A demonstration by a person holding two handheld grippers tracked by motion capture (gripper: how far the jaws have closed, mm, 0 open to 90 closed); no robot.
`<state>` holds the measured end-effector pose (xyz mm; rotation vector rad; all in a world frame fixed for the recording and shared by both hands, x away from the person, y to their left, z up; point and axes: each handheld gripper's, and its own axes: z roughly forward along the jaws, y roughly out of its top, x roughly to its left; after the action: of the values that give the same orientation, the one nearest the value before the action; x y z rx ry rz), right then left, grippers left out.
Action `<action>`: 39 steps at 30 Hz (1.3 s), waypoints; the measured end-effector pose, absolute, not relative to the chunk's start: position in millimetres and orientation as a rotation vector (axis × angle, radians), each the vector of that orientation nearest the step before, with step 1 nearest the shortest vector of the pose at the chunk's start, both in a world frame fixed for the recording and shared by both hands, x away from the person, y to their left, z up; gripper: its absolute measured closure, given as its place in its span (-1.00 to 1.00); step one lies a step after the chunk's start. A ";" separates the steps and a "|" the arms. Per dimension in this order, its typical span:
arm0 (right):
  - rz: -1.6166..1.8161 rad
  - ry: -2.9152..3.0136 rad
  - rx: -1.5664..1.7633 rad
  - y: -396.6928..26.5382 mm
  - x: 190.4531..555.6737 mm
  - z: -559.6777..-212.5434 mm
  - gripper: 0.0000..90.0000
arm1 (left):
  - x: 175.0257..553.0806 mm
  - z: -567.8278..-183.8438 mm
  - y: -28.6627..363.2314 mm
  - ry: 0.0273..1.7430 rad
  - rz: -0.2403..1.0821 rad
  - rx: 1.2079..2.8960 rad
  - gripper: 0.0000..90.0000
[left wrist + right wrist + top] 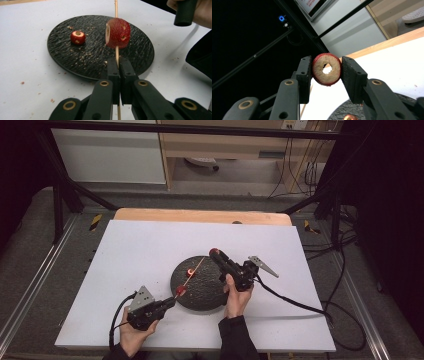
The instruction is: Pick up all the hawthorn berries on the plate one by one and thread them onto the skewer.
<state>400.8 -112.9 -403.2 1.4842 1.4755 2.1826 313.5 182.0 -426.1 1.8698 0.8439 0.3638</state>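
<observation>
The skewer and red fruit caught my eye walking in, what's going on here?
A person is threading cored red fruits onto a wooden skewer over a black plate. The left gripper is shut on the skewer, which already carries one fruit. The right gripper holds a second fruit, hollow through its middle, raised above the table. A third fruit lies on the plate.

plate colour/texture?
Black, with a rough ribbed texture and scattered crumbs; the plate shows best in the left gripper view.
</observation>
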 end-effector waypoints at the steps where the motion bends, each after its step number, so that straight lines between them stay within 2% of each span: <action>1: 2.193 1.464 1.485 -113.1 401.2 -403.0 0.37 | 313.6 -426.0 179.8 0.841 0.360 1.871 0.96; 39: 2.327 1.297 1.537 -107.2 397.6 -408.5 0.37 | 314.6 -424.0 147.2 0.870 0.384 1.807 0.96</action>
<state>397.6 -107.2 -408.5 1.5372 1.2968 2.3272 314.6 147.2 -424.0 1.8066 0.8696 0.3844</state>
